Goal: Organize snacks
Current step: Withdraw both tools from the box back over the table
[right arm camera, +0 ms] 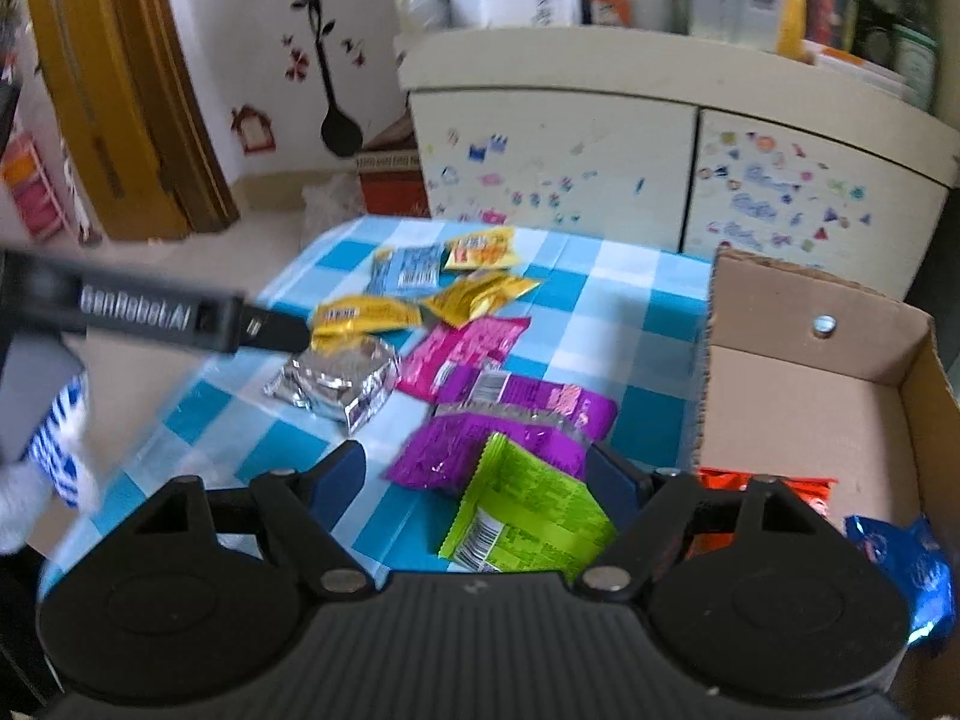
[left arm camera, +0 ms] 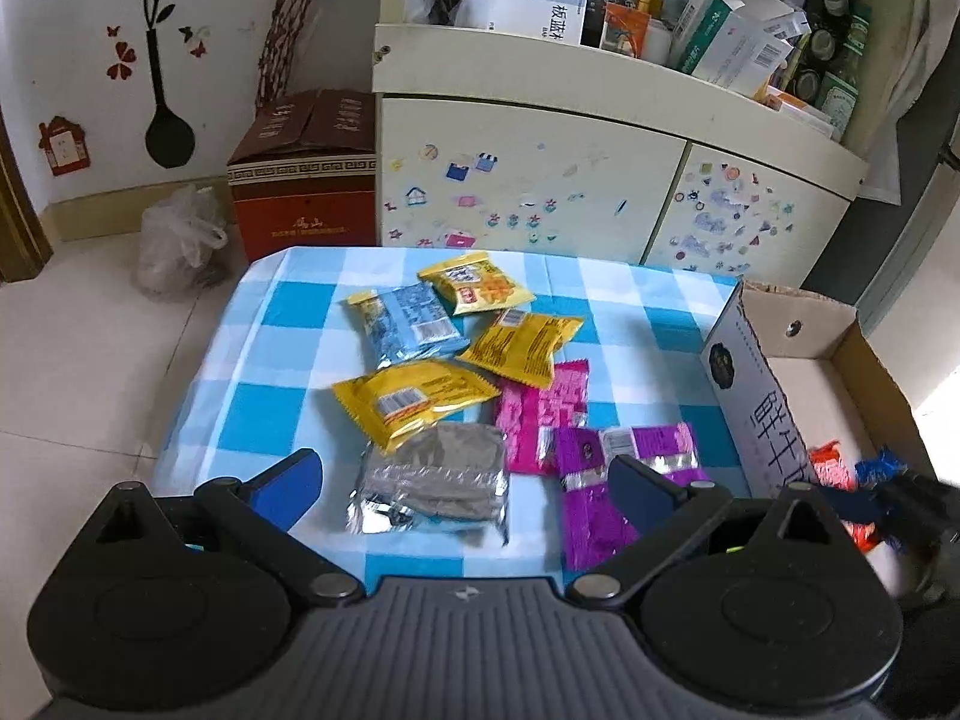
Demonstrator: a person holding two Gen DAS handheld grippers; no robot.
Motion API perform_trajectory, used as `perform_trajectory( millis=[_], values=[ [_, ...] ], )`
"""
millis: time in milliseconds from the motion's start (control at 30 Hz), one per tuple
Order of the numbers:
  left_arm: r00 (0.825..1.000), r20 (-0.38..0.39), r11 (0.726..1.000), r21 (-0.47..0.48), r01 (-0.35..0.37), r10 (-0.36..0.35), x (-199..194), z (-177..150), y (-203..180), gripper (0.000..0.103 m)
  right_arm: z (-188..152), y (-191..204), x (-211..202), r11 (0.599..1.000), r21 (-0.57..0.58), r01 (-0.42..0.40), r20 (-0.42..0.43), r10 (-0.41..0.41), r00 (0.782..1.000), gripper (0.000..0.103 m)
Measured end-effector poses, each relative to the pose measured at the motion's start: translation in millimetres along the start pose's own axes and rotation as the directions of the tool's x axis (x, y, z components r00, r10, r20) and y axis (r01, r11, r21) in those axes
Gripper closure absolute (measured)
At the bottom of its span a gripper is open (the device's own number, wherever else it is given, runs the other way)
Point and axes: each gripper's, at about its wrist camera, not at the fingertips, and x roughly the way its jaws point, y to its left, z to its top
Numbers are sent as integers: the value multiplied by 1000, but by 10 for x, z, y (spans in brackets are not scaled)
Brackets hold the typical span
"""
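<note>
Left gripper [left arm camera: 465, 480] wide, empty, above crinkly silver foil packet [left arm camera: 432, 483]. Right gripper [right arm camera: 480, 480] wide, empty, green packet [right arm camera: 531, 519] between fingers. Go slow, pinch packet middle, drop into brown cardboard box [right arm camera: 798, 396].

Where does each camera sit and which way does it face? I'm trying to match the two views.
Left wrist: on the left gripper, angled down at the checked table; its open blue fingers frame the silver packet.
Right wrist: on the right gripper, angled down over the green packet, beside the cardboard box; the left gripper crosses at left.
Shared: table, silver packet, box, stickered cabinet.
</note>
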Motion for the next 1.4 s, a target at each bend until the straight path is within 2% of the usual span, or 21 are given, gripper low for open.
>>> perform_trajectory(
  millis=[300,567,700,767,867,1033,1233,1267,1400],
  values=[
    [999,-17,999,-16,43,-43,379,195,-196,0,-72,64,298,997,-39,65,-63,-67,996,22],
    [998,-43,997,63,-42,45,732,259,-414,0,-171,139,482,995,-69,65,-137,-74,988,19],
    [996,-26,990,118,-79,82,855,266,-522,0,-202,151,496,999,-44,28,-178,-35,983,19],
    [995,-31,985,150,-90,96,918,255,-585,0,-229,137,520,1000,6,-5,-218,6,976,18],
    [992,-41,978,176,-111,120,1019,228,-633,0,-249,180,504,1000,8,-23,-222,24,975,18],
    [987,-69,962,246,-122,143,1097,129,-665,0,-253,196,454,993,69,-99,-249,113,962,18],
    [965,-100,925,324,-200,243,1062,60,-622,0,-242,168,395,983,125,-131,-275,162,948,20],
    [967,-96,930,312,-194,234,1036,70,-595,0,-242,152,377,984,130,-122,-275,154,949,20],
    [992,-74,977,195,-88,104,903,202,-547,0,-260,83,236,983,159,-86,-255,125,959,20]
  ],
)
